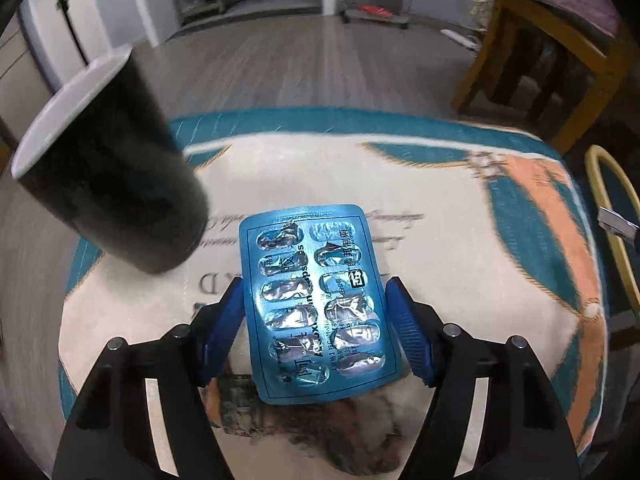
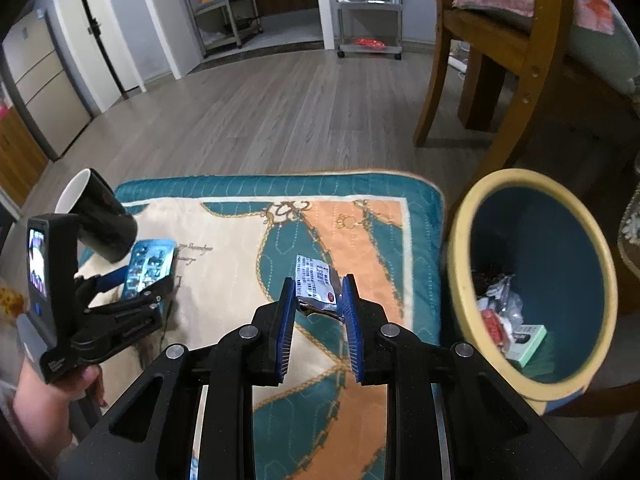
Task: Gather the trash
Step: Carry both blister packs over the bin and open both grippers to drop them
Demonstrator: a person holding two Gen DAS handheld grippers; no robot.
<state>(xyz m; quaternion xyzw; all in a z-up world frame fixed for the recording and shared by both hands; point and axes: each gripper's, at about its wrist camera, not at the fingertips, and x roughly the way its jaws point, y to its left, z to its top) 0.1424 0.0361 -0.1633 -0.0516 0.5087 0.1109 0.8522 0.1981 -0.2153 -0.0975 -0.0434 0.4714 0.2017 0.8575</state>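
The work surface is a quilted mat with a teal border, cream centre and an orange-and-teal pattern edged in printed gold chain; faint script runs across the cream part. It lies on grey wood-plank flooring. Beyond it stand pale cabinets, metal shelving racks and, to the right, a wooden chair with a pink cushion.

The left gripper has its ribbed blue pads on either side of a blue foil blister pack; its pockets are crumpled and silvery. The pads sit at the pack's long edges, but whether they press on it cannot be told. Ahead and to the left of this gripper a black mug with a white interior tilts on its side.

The right gripper is narrowed onto a small silver sachet with printed text and a red mark, crumpled at its near end. Just to its right stands a round bin with a yellow rim and dark teal inside, holding wrappers and a small box.
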